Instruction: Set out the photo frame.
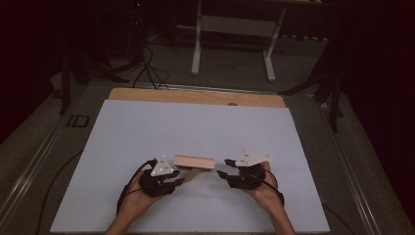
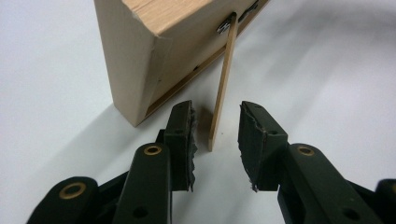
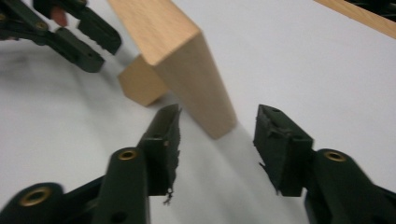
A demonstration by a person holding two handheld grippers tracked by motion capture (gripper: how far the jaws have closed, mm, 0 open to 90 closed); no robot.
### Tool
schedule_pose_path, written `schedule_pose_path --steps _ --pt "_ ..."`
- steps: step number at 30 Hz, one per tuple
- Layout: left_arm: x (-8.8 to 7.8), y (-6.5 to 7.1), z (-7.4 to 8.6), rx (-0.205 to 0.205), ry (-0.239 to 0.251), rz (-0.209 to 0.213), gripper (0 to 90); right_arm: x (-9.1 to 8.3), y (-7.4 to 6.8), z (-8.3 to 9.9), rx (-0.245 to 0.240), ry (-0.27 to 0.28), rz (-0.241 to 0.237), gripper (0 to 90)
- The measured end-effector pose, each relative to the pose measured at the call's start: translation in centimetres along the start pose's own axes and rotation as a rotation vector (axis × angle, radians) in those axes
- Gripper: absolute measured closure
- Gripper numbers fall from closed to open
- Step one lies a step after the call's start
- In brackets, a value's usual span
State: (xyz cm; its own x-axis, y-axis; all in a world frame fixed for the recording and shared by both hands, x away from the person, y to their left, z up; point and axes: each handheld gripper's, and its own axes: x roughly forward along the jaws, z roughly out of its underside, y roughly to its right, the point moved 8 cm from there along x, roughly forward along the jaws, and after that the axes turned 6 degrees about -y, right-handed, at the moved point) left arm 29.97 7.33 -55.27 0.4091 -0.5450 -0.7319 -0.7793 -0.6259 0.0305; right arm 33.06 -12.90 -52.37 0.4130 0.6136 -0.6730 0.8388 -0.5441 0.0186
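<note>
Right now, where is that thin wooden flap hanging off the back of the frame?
In the left gripper view the thin wooden flap slants down from the wooden frame to the white table, its tip between the left gripper's open jaws, untouched.

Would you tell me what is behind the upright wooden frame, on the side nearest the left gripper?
A thin wooden stand strip hangs from a small metal hinge on the wooden frame and reaches the white table. The frame's front face is hidden.

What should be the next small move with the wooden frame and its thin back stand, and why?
Probably close the left gripper on the thin stand. The stand's free end lies between its open fingers, apart from both. The right gripper is open around the end of the wooden frame and could then close to steady it.
</note>
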Motion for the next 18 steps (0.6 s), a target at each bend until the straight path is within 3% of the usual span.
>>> schedule_pose_path --steps 13,14,18 --pt "-0.1 0.3 -0.4 0.006 0.012 -0.014 69.9 1.2 0.9 -0.4 0.056 0.012 0.036 76.6" --pt "-0.1 0.3 -0.5 0.01 0.013 -0.013 72.1 1.4 1.0 -0.7 0.061 0.015 0.045 81.6" --pt "-0.2 0.2 -0.5 0.013 0.017 -0.023 79.0 1.9 1.1 -1.0 0.064 0.017 0.06 86.8"
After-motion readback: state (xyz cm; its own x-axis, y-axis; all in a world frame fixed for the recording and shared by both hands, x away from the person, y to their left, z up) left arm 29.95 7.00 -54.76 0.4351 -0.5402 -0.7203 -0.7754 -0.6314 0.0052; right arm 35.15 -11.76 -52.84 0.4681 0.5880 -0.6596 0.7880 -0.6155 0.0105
